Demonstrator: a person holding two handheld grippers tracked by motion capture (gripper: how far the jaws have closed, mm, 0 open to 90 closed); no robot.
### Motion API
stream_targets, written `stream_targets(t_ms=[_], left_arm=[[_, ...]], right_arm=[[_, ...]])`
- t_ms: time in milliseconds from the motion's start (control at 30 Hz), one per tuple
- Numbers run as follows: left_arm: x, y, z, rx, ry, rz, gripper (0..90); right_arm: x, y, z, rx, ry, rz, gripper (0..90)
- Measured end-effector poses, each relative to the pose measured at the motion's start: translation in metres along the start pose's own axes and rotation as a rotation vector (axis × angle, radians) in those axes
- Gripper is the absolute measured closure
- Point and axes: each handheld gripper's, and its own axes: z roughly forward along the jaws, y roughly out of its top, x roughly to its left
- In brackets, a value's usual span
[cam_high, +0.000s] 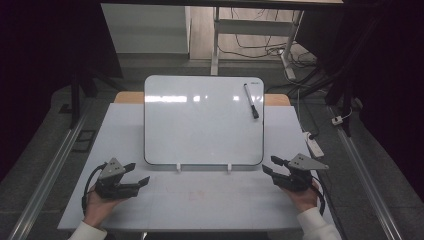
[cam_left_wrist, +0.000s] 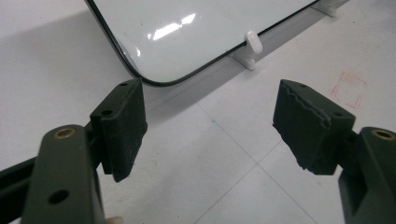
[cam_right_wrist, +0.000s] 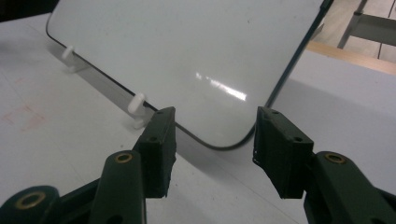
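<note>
high view: left claw (cam_high: 139, 173) sits on the worktop (cam_high: 210, 200), jaws spread wide with nothing between them. right claw (cam_high: 268, 165) likewise rests low, jaws parted and empty. between and just beyond both claws stands the whiteboard (cam_high: 200, 120), tilted back on two white clips (cam_high: 178, 167); its lower left corner lies just ahead of the left claw, its lower right corner just ahead of the right claw. a black marker (cam_high: 251, 100) clings to the board's upper right, well apart from either claw.

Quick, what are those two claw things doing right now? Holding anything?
Left gripper: jaws open, holding nothing.
Right gripper: jaws open, holding nothing.
</note>
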Motion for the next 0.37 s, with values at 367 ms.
stream_targets(t_ms=[367], left_arm=[[0.0, -0.0001, -0.0011, -0.004, -0.001, -0.009, 25.0]], right_arm=[[-0.0003, -0.0013, -0.0006, -0.006, 0.002, -0.005, 47.3]])
